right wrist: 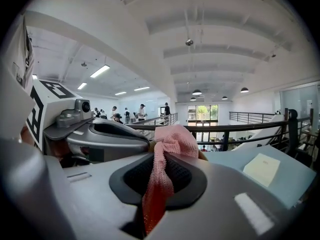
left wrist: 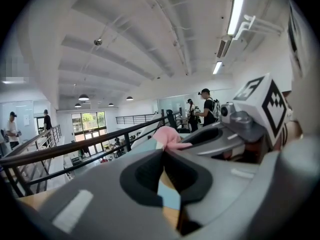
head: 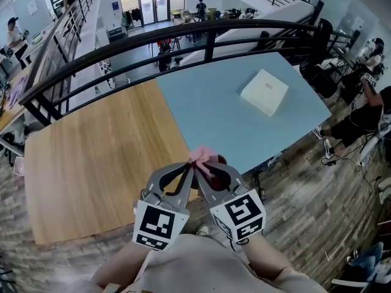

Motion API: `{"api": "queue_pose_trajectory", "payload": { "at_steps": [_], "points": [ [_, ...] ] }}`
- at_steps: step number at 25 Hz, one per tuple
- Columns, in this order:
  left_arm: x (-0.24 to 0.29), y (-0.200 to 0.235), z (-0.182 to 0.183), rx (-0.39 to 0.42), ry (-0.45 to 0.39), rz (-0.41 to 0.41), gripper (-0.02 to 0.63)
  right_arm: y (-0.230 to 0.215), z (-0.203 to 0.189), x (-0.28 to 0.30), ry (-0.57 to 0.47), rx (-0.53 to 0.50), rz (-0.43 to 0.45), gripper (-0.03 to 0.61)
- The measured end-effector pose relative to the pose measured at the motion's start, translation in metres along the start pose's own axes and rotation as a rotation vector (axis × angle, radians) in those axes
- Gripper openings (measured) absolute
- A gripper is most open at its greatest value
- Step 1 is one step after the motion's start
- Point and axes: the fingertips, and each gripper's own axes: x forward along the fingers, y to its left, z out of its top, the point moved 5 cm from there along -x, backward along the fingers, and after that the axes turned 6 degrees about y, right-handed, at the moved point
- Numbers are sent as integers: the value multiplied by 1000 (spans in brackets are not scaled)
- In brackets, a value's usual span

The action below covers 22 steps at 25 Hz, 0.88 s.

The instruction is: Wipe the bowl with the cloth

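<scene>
The wiping had not begun, as far as these views showed. The right hand-held gripper (right wrist: pixel 160 159) was pinching the pink cloth (right wrist: pixel 172 136), with the knitted fabric bunched above the jaw tips and a strip running down between the pads. The left hand-held gripper (left wrist: pixel 163 156) had its jaws pressed together at the tips. Only a thin sliver of the surface below showed between the pads, and no fabric lay between them. The cloth sat just beyond that tip, on the right gripper's side.

Both grippers were held close together with their tips almost meeting. They were above the near edge of the counter (head: pixel 91 163), about where its wooden part met its pale blue part. The cloth was in the air there, not resting on anything.

No bowl could be made out in any view, so finding or reaching the bowl and the whole wipe appeared to be left. The only step that looked done was getting hold of the cloth.

There was one cloth, two grippers and no visible bowl. One flat white box (head: pixel 264 92) lay alone on the blue part, towards the far right corner and well apart from the grippers. A dark railing (head: pixel 183 38) ran along the counter's far edge.
</scene>
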Motion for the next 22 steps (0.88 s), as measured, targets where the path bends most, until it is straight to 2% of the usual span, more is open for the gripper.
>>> {"api": "queue_pose_trajectory", "payload": {
  "at_steps": [6, 13, 22],
  "points": [
    [-2, 10, -2, -30, 0, -16, 5, -13, -3, 3, -16, 55, -76, 43],
    [-4, 26, 0, -46, -37, 19, 5, -20, -11, 6, 19, 31, -128, 43],
    [-7, 37, -8, -74, -52, 42, 5, -6, -30, 14, 109, -26, -110, 43]
  ]
}}
